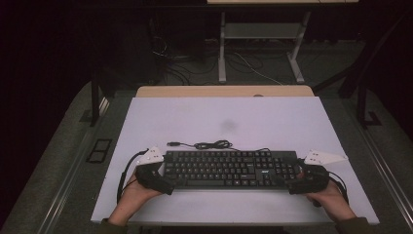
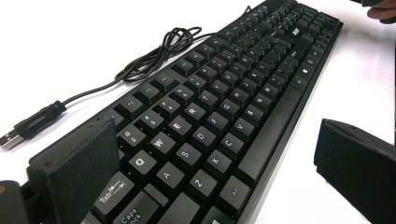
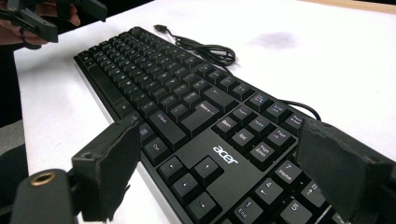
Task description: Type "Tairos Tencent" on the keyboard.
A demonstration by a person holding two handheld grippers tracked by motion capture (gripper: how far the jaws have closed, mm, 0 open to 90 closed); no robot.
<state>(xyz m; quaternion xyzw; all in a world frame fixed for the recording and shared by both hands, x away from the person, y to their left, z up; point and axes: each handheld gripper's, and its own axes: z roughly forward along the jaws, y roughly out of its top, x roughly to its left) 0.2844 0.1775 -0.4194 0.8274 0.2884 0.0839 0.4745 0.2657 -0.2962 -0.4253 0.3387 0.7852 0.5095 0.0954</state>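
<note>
The biggest thing is the white table (image 1: 272,117), a wide flat board with one faint grey stain (image 1: 229,125) near its middle. On it lies the black keyboard (image 1: 229,169), close to the near edge and parallel to it, flat on its base, with the keys up. In the right gripper view the word "acer" can be read above the arrow keys of the keyboard (image 3: 187,112). Behind the keyboard its black cable (image 1: 213,144) rests in a loose bundle on the table, and the plug (image 1: 172,144) at its end points to the left. The left gripper (image 1: 157,181) is at the left end of the keyboard, and in the left gripper view its two jaws stand spread wide, one beside the Tab key over the far edge and the other off the near edge, so the keyboard (image 2: 219,107) end is between them. I cannot tell if the pads touch it. The right gripper (image 1: 303,183) is at the right end, also with the jaws wide apart on both sides of the number keys.
</note>
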